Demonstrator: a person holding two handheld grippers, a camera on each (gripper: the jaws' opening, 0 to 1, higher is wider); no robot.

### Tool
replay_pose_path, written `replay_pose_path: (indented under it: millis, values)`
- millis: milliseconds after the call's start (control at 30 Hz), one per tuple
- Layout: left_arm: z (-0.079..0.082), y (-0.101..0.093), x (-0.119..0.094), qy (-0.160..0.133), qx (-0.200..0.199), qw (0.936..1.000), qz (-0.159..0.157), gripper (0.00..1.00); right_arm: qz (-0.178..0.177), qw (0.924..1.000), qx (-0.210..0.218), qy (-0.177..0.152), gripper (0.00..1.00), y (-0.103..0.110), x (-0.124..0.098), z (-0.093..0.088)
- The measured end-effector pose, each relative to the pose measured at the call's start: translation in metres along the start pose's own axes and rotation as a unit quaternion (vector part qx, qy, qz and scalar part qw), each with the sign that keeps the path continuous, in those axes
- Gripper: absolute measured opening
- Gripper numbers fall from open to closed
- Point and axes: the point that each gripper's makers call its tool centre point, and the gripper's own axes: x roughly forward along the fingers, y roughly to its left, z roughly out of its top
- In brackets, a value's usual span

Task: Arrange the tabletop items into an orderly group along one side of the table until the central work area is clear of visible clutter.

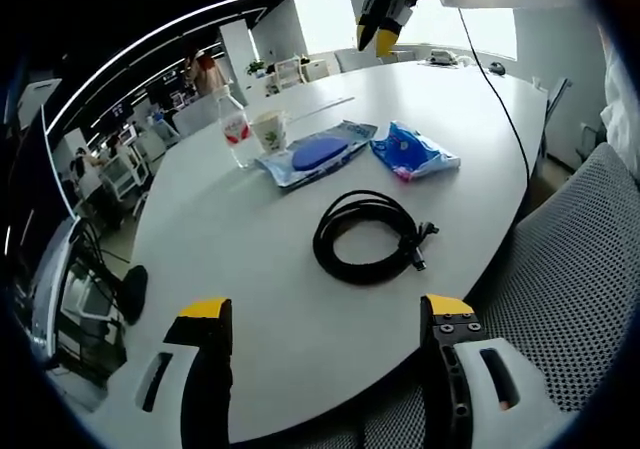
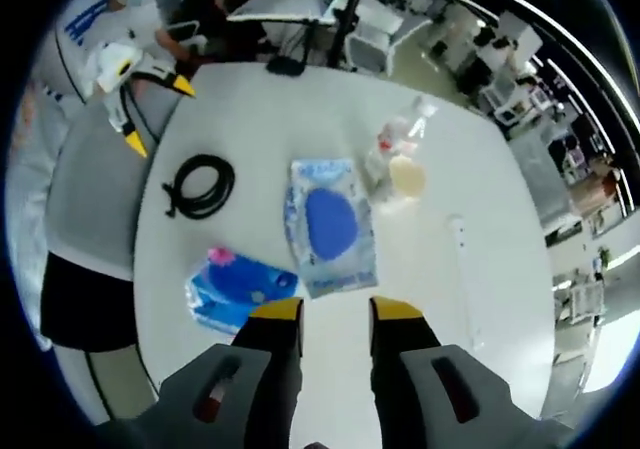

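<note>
While both my grippers hang above the round white table (image 1: 250, 299), left gripper (image 1: 325, 319) jaws spread wide, right gripper (image 2: 335, 314) jaws parted narrowly, both empty. Coiled black cable (image 1: 372, 237) lies nearest; blue wipes pack (image 1: 315, 153), small blue pouch (image 1: 413, 152), paper cup (image 1: 270, 129), clear bottle (image 1: 232, 124) cluster beyond.

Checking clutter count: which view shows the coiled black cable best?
The left gripper view: the black cable lies near and unobstructed, its plug ends visible. The right gripper view shows it smaller, near the table's edge.
</note>
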Motion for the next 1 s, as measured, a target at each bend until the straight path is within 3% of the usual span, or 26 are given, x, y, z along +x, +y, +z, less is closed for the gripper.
replay_pose_path:
  millis: [333,667,1000]
  values:
    - [-0.003,-0.002,0.001,0.007,0.003,1.0000,-0.004,0.78,0.007,0.9997,0.023,0.004,0.21,0.016,0.002,-0.026]
    - [-0.007,-0.001,0.004,0.022,0.005,0.9997,-0.001,0.78,0.017,0.9995,0.027,0.001,0.20,0.028,0.009,-0.031]
    - [-0.011,-0.002,0.005,0.038,-0.001,0.9993,0.001,0.77,0.034,0.9981,0.045,-0.026,0.20,0.041,0.019,-0.042]
